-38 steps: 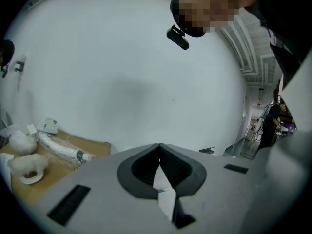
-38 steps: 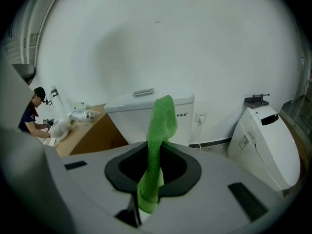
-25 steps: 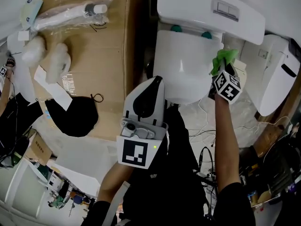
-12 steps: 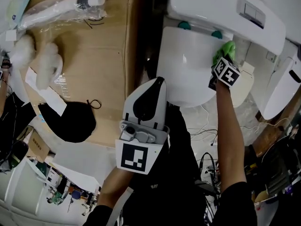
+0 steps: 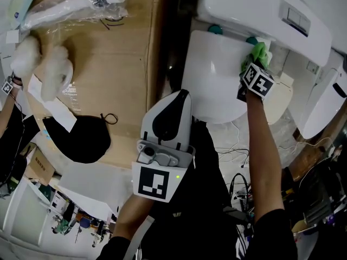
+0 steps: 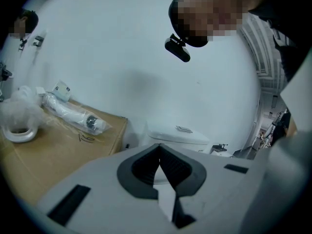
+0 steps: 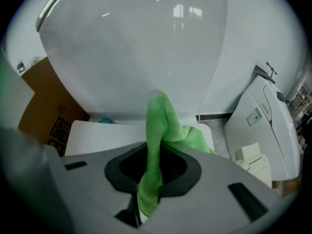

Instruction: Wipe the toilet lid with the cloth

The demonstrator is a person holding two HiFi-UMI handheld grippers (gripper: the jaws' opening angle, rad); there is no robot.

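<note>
At the toilet lid's [image 5: 217,69] back right corner, your right gripper [image 7: 155,160] is clamped on the cloth [image 5: 260,53]: soft, light, floppy, so pinch mid-fold and drag it flat. Left gripper [image 6: 160,155] has its jaws together, empty, near the lid's front edge

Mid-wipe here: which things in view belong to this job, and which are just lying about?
In the job:
- green cloth, clamped in the right gripper
- toilet lid

Lying about:
- cardboard box
- plastic-wrapped white part
- black fabric item
- second toilet
- left gripper, shut on nothing, away from the lid
</note>
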